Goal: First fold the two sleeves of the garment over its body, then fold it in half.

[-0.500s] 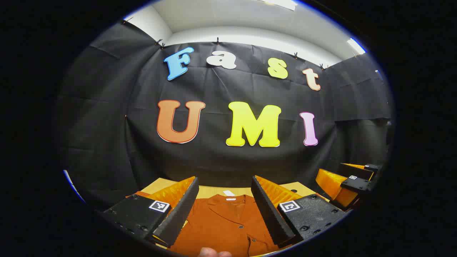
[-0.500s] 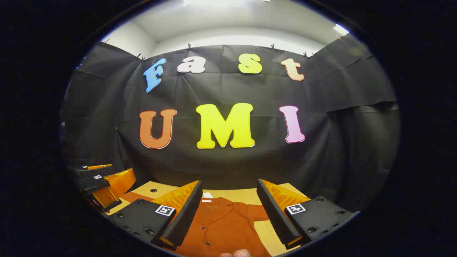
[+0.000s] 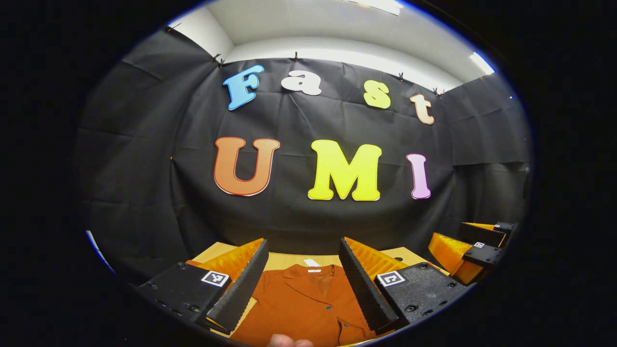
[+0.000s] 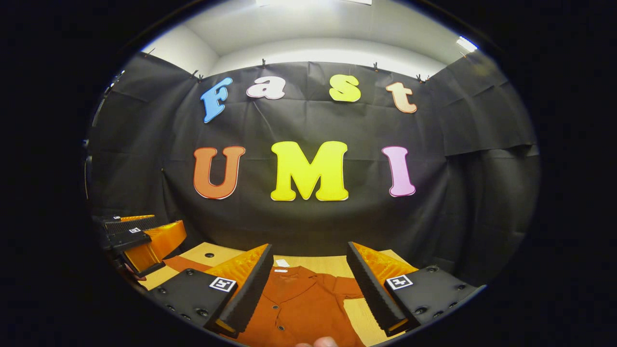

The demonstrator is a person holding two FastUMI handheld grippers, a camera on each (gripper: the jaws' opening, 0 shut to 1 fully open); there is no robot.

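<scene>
Between the two fingers of the left gripper (image 3: 302, 277), which stand wide apart and hold nothing, lies the orange shirt (image 3: 303, 308) on the wooden table (image 3: 284, 260). Its collar points to the far edge of the table, with a small white label (image 3: 311, 263) just behind it, and dark buttons run down the front. At the right edge of the left gripper view the right gripper (image 3: 475, 248) hangs above the table, also with its fingers apart. From the right gripper view, its own fingers are spread too, around nothing, and the shirt lies flat below them. One sleeve (image 4: 349, 287) lies spread out to the right on the table. At the left of this view, the left gripper hovers near the other sleeve (image 4: 181, 264). Behind the table hangs the black cloth wall (image 4: 308, 226).
</scene>
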